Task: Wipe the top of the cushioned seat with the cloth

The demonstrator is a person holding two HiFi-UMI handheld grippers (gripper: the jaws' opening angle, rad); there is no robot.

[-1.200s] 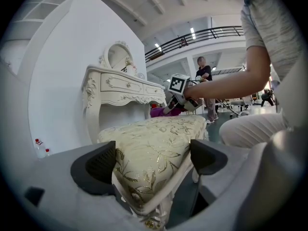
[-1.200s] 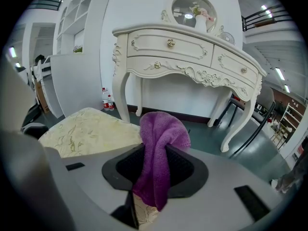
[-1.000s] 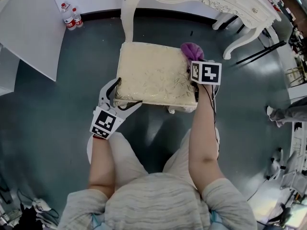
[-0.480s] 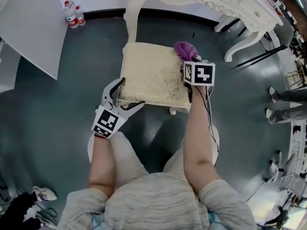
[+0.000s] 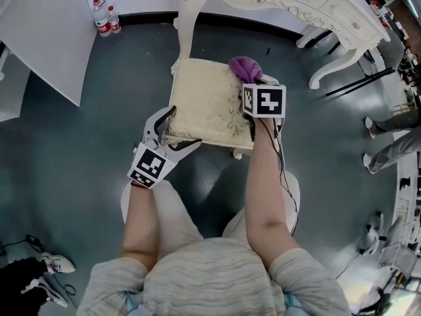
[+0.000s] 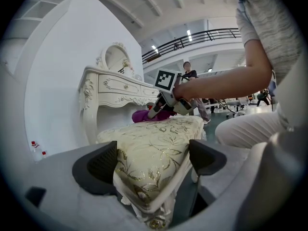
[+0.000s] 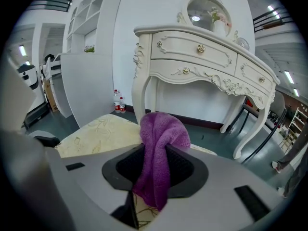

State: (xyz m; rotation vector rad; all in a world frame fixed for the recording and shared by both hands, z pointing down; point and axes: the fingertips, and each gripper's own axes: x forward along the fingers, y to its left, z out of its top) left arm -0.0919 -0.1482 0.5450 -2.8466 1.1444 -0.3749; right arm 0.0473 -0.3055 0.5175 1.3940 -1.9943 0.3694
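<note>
the right gripper [image 7: 156, 168] pinches the purple cloth [image 7: 161, 131] on the cushioned seat [image 5: 205, 104]. the left gripper [image 6: 154, 160] gapes wide around the seat's near corner.

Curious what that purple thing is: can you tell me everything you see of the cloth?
The cloth is purple, fluffy terry like a towel, bunched into a rounded hump. The right claw is shut on its middle, with a tail hanging below the jaws. It sits at the far right corner of the cream seat, seemingly resting on it.
</note>
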